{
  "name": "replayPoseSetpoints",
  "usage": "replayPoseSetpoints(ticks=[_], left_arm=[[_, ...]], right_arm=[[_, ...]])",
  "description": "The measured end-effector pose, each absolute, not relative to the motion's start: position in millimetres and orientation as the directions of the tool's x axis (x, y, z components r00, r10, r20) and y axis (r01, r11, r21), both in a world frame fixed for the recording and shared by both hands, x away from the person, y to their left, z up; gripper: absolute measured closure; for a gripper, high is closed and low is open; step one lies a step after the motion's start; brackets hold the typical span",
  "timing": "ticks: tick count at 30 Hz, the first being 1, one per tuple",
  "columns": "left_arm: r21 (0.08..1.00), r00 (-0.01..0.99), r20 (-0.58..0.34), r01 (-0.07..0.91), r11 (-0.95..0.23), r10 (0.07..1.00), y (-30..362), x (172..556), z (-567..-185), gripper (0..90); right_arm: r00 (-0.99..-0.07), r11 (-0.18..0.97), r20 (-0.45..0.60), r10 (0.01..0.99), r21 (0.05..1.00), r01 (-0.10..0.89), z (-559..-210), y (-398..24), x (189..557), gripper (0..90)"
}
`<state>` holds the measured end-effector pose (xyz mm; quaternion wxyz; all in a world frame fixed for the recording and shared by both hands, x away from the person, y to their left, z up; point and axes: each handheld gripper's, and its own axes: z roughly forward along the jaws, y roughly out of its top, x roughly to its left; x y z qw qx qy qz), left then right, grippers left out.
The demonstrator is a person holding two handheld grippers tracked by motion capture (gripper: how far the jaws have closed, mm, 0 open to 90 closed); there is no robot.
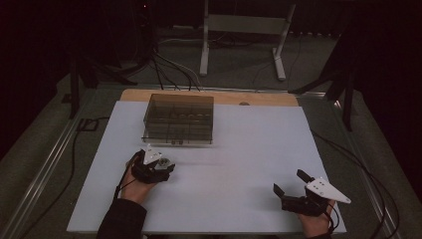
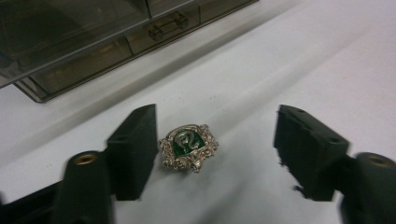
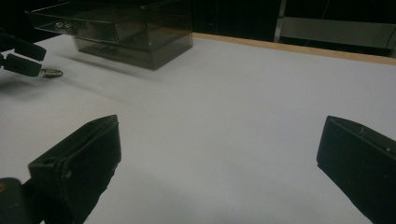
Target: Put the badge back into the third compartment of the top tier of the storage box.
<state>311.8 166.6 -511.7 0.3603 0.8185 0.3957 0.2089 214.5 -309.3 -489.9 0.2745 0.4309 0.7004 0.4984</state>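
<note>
Left tool [image 2: 215, 154] straddles brooch [image 2: 188, 147] on white table [image 1: 239, 169], dark room.

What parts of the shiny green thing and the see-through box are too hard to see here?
- Green brooch: in the high view the left tool covers it; in the right gripper view it is a tiny glint, far off.
- Brooch's underside: hidden against the table in the left gripper view.
- Smoky drawer box: what lies inside is too dark to tell in the high view, and the top edge crops it in the left gripper view.
- Right tool: its pads are cut off by the bottom edge in the right gripper view.
</note>
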Motion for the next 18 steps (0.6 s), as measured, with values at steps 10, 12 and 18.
replayPoseSetpoints(ticks=[10,12,18], left_arm=[[0.706,0.591,0.1,0.525,-0.475,0.801,165.2,315.0,-517.8,48.6],[0.701,0.59,0.102,0.529,-0.479,0.801,165.6,316.1,-518.8,49.2],[0.683,0.584,0.108,0.545,-0.487,0.805,166.0,318.4,-520.8,53.9]], right_arm=[[-0.479,0.128,0.049,0.876,0.935,0.331,-489.7,-309.5,214.5,0.0],[-0.48,0.127,0.051,0.876,0.935,0.332,-489.7,-309.4,214.5,0.0],[-0.481,0.125,0.053,0.875,0.935,0.332,-489.7,-309.4,214.5,0.0]])
